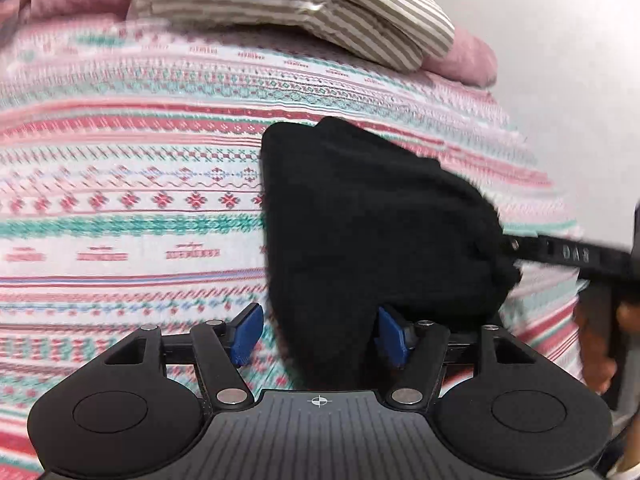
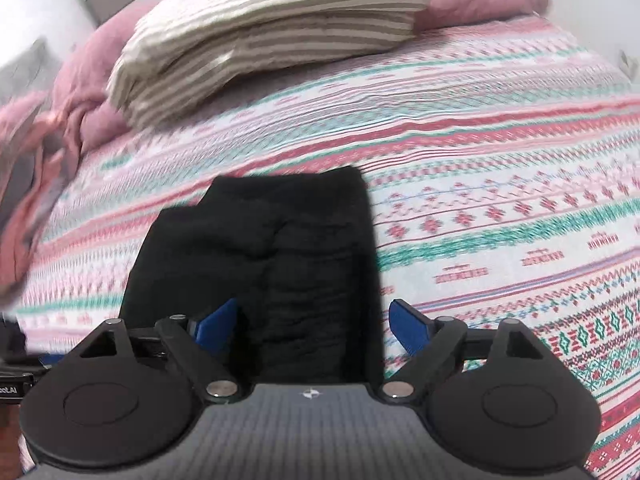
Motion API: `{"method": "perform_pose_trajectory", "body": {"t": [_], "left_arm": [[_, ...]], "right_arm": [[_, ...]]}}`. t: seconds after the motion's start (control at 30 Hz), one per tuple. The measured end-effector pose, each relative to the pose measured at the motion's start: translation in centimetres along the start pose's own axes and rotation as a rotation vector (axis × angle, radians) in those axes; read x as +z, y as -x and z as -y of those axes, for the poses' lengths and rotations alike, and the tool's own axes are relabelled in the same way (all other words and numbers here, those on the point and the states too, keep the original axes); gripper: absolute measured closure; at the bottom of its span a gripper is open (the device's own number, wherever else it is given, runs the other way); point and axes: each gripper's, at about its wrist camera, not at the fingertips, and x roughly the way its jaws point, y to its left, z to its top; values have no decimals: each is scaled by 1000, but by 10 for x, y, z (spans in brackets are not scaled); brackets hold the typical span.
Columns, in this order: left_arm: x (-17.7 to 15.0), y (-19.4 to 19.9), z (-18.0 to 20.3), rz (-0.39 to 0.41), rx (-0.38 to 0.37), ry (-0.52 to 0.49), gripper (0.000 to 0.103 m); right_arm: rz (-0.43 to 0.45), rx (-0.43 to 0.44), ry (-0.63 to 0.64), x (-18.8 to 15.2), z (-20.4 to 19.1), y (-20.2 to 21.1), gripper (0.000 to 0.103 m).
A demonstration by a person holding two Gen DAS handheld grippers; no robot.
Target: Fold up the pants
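The folded black pants (image 2: 256,264) lay on the patterned bed (image 2: 500,184), with bare cover all round their edges. The left gripper (image 1: 316,332) and right gripper (image 2: 312,328) stood wide at the near edge, pressing nothing.

both wrists — close, angled down

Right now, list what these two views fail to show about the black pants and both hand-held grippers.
- Black pants, right wrist view: the near edge is hidden behind the right hand-held gripper body.
- Pants, left wrist view: the near end is hidden behind the left hand-held gripper; fold layers are lost in the uniform black.
- Bedspread: the pattern is smeared by motion blur.
- Person: only a sliver shows at the left wrist view's right edge.
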Motion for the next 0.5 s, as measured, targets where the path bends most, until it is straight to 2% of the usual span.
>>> {"method": "perform_pose_trajectory", "body": {"t": [0.13,0.27,0.37,0.43,0.5], "left_arm": [[5,-4,-26,-4,-159,134,37],[9,11,-40,41,-230,175,29],[17,2,-51,54,-200,245,22],[18,-18,-49,34,-179,240,21],[18,-37,-45,9,-143,213,21]], "right_arm": [[-18,17,-88,6,22,-6,0],[-40,41,-83,6,21,-12,0],[-48,55,-74,7,18,-16,0],[-66,47,-76,7,19,-23,0],[-86,76,-109,5,23,-28,0]]}}
